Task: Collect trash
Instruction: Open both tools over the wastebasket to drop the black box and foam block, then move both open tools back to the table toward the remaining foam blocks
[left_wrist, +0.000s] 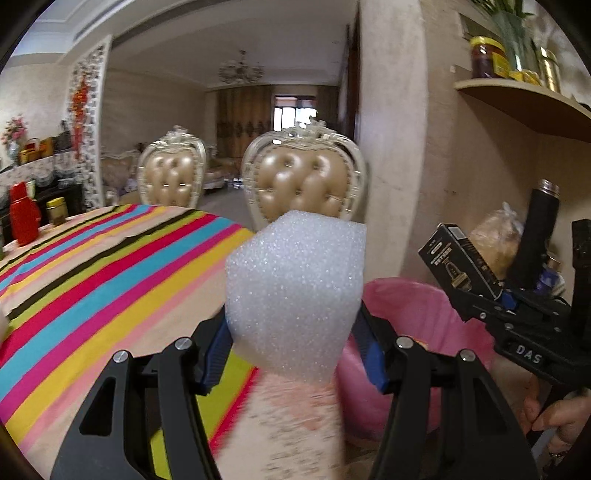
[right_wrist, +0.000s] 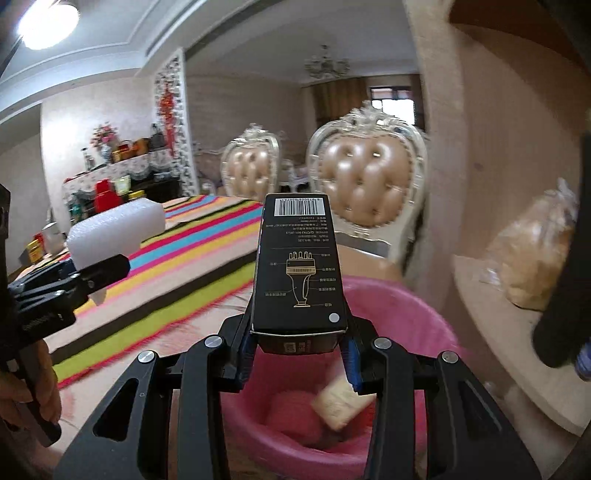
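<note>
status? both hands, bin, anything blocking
Left gripper shut on white foam block. Right gripper shut on black carton, above pink-lined bin. Bin already holds trash. Nothing blocking.

Striped table (left_wrist: 92, 266), tufted chairs (left_wrist: 306, 177), maybe chandelier (left_wrist: 241, 70).

White foam block (left_wrist: 291, 295), black box (right_wrist: 300, 266), both gripped.
</note>
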